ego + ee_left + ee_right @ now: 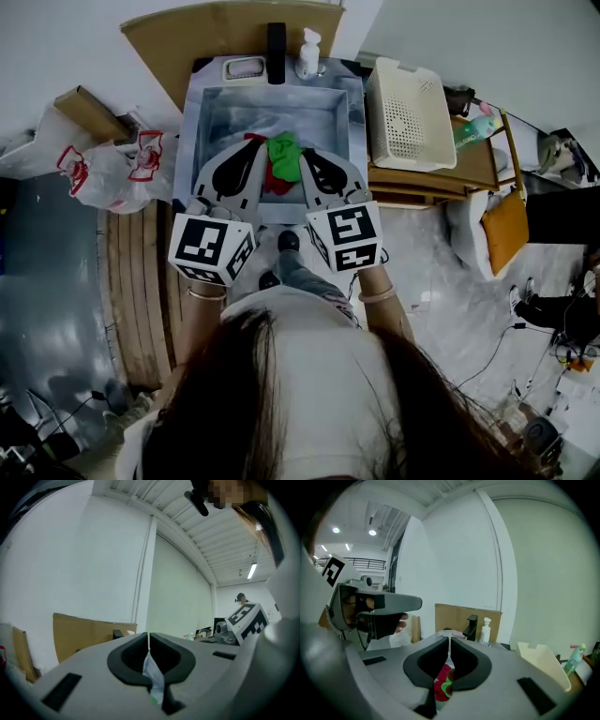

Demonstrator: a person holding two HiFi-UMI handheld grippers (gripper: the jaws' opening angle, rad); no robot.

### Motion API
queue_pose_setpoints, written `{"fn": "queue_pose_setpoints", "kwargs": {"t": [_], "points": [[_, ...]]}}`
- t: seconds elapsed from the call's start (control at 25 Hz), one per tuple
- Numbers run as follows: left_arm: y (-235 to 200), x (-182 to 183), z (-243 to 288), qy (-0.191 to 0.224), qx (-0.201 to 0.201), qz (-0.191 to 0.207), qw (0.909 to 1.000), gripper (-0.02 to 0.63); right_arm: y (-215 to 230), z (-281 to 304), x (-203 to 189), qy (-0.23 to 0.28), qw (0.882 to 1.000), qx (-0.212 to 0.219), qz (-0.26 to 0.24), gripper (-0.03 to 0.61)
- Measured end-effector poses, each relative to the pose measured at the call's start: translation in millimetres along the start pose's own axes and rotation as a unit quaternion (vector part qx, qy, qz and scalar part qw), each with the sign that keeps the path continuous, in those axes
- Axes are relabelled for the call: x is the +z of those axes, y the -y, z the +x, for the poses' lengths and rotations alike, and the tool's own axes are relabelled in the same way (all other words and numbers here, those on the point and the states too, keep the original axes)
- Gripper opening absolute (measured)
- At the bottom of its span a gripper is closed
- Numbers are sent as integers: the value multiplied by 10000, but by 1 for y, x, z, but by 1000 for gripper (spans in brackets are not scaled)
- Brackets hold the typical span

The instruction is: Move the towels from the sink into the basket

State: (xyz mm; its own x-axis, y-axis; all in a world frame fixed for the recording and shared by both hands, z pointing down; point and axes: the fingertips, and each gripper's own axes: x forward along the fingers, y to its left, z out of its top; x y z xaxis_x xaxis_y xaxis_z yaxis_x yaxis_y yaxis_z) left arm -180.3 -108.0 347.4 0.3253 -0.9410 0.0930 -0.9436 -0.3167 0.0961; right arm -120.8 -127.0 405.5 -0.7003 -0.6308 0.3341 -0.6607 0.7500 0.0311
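From my head, looking down: my left gripper (251, 150) and my right gripper (307, 155) reach side by side over the near edge of the stainless steel sink (187, 141), tips pointing into it. Between those tips, by the sink's near edge, lies a crumpled red towel (277, 180) with a bright green towel (284, 150) on top of it. The white perforated plastic basket (408, 117) stands on a wooden shelf (473, 164) just beside the sink's right edge. A black faucet (276, 52) and a white pump bottle (308, 54) stand on the sink's far rim.

Left gripper view: my fingers are clenched, the tips meeting in a thin line, with a brown cardboard sheet (89, 632) against the wall beyond. A pale blue-grey sliver with a speck of green at its lower end shows in the slit behind the tips. I cannot tell whether it is cloth caught there or something lying below.

Right gripper view: these fingers are clenched too, tips together. The red towel and the green towel show through the slit behind them, and I cannot tell whether either is pinched. The basket sits off to the right.
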Motion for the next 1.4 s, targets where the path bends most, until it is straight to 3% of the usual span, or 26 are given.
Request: {"fn": "queue_pose_setpoints", "kwargs": {"t": [0.8, 1.4], "points": [[-20, -8, 49, -151, 22, -61, 9999, 8, 17, 71, -60, -1033, 9906, 746, -491, 33], [-29, -13, 73, -237, -35, -34, 9997, 8, 21, 106, -109, -1755, 9762, 1069, -698, 130]]}}
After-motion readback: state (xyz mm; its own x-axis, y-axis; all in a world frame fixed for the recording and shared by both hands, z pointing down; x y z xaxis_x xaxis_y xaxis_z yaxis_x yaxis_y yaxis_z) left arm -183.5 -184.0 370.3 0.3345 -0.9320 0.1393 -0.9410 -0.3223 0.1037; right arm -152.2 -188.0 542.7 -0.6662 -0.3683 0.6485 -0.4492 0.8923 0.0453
